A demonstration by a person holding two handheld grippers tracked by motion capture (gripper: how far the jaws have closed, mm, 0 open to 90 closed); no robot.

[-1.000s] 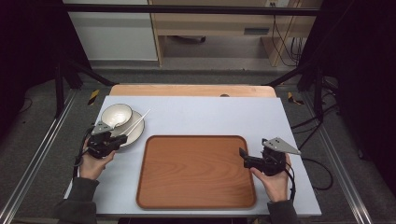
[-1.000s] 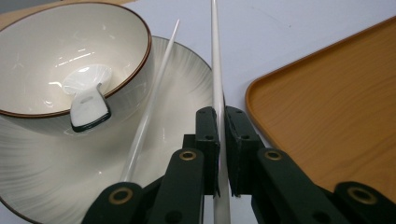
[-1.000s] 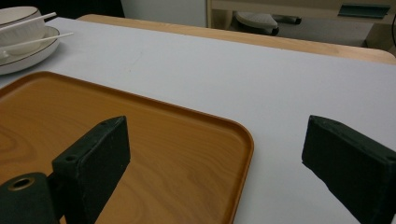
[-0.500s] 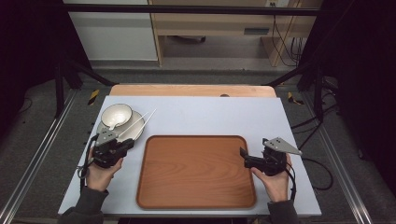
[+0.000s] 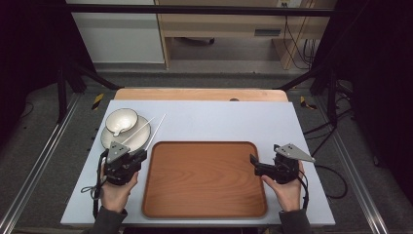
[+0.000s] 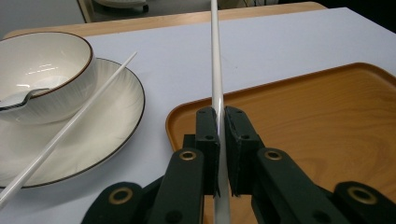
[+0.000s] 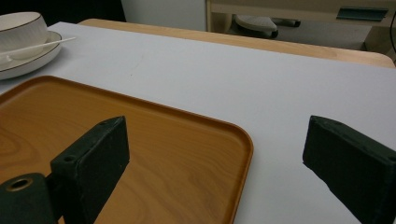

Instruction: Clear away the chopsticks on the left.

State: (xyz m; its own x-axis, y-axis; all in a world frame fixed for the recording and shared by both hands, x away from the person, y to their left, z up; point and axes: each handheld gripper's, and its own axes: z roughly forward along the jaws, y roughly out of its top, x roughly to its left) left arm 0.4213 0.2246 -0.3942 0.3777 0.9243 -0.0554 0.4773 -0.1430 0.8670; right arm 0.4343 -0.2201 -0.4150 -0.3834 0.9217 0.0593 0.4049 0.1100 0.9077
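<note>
One white chopstick is clamped between the fingers of the left gripper, above the left edge of the wooden tray. Beside that edge, the second chopstick lies across the plate that carries the bowl. At the tray's right edge, the right gripper has its fingers spread wide and holds nothing.

No text, label, brand, number or sign can be read anywhere in these views. The counter, the tray, the plate and the bowl carry plain surfaces with no markings. The furniture beyond the counter is too blurred to read.
</note>
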